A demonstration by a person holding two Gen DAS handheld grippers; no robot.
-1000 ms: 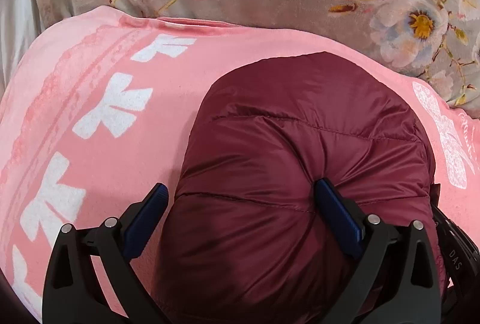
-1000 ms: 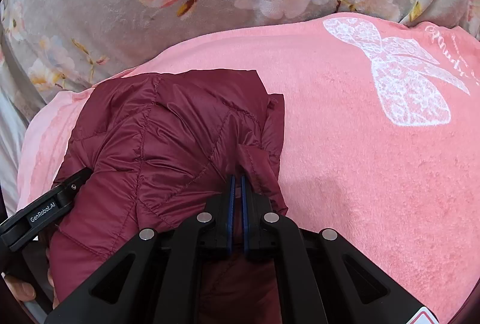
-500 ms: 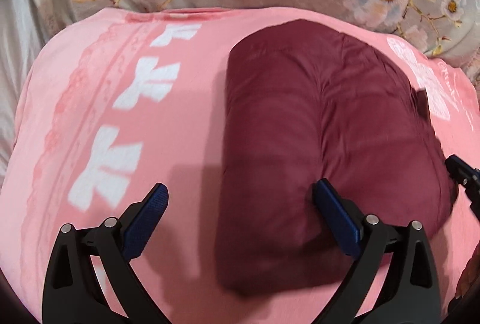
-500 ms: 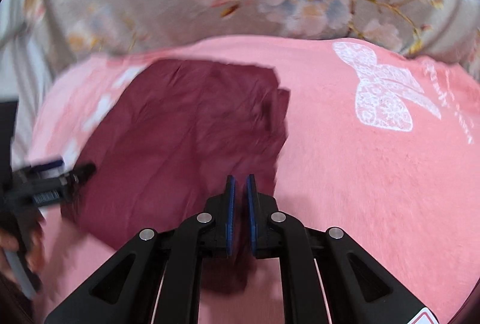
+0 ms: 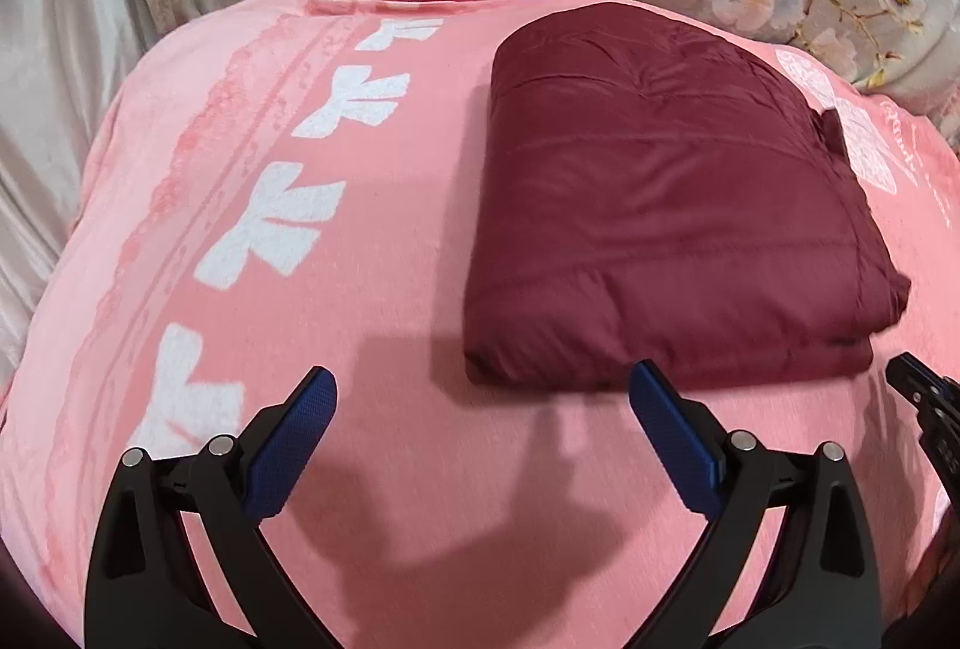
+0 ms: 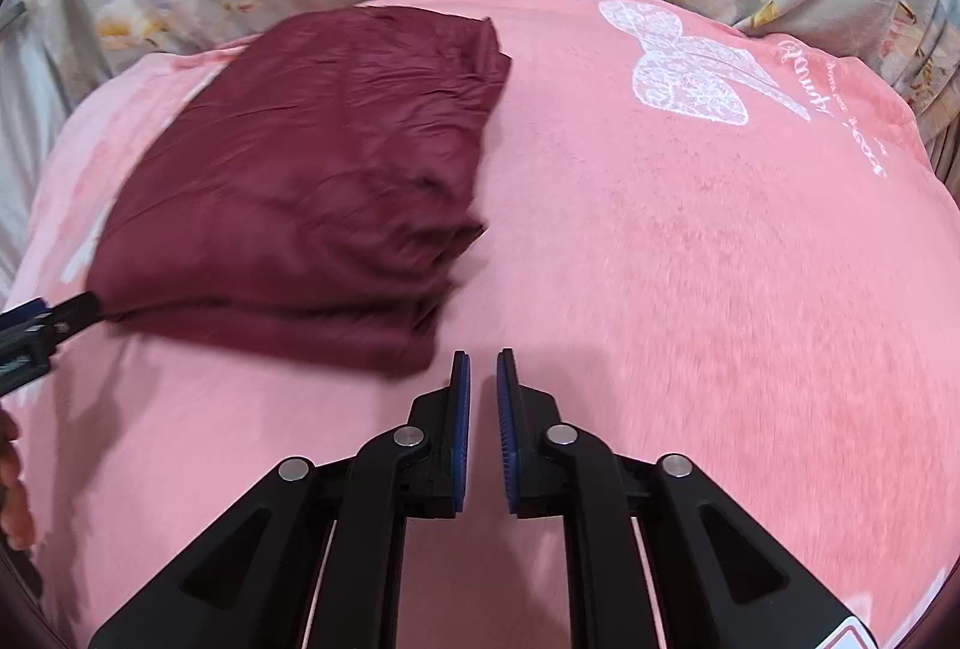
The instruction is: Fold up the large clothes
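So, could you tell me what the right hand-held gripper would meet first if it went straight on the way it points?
Probably the bare pink blanket; the folded maroon jacket lies left of the line of the right hand-held gripper.

The left gripper (image 5: 483, 391), a black two-finger tool with blue ribbed pads, is held pitched downward with its jaws spread wide and nothing between them; in its own wrist view the fingers are seen rising from the lower edge towards 11 and 1 o'clock. The right gripper (image 6: 483, 367), of the same black and blue build, is likewise pitched downward, its jaws only narrowly parted and opening, the gap between them empty. In the right wrist view, part of a bare hand (image 6: 13, 487) is seen at 9 o'clock.
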